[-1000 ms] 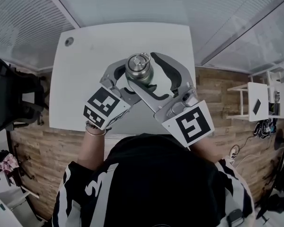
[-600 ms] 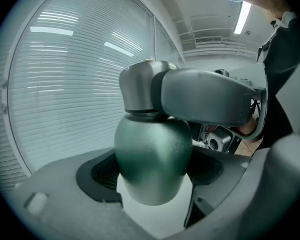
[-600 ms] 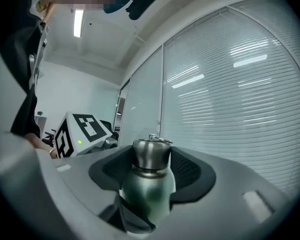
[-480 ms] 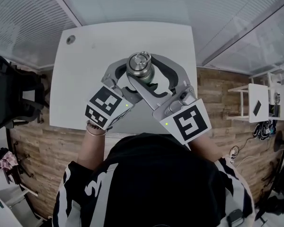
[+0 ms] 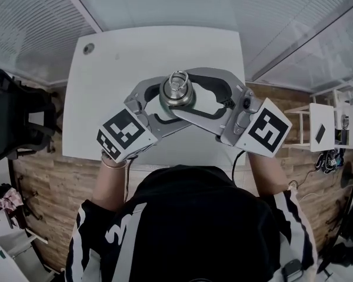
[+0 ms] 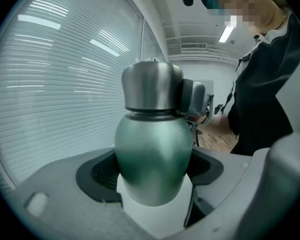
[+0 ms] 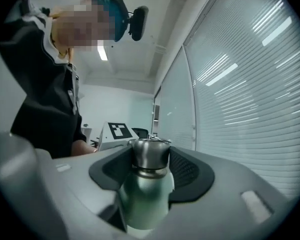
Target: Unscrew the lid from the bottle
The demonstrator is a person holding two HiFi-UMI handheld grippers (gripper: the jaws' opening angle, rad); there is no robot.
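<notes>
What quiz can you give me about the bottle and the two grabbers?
1. True or false: the lid is already off the bottle.
2. What is the right gripper clamped on? A the silver lid; B the green body; C nothing.
3. Fill in: the left gripper holds the bottle's ____ body.
Key: 1 false, the lid sits on top of the bottle. 2 A; its jaws have just been closing, with the lid between them. 3 green.
</notes>
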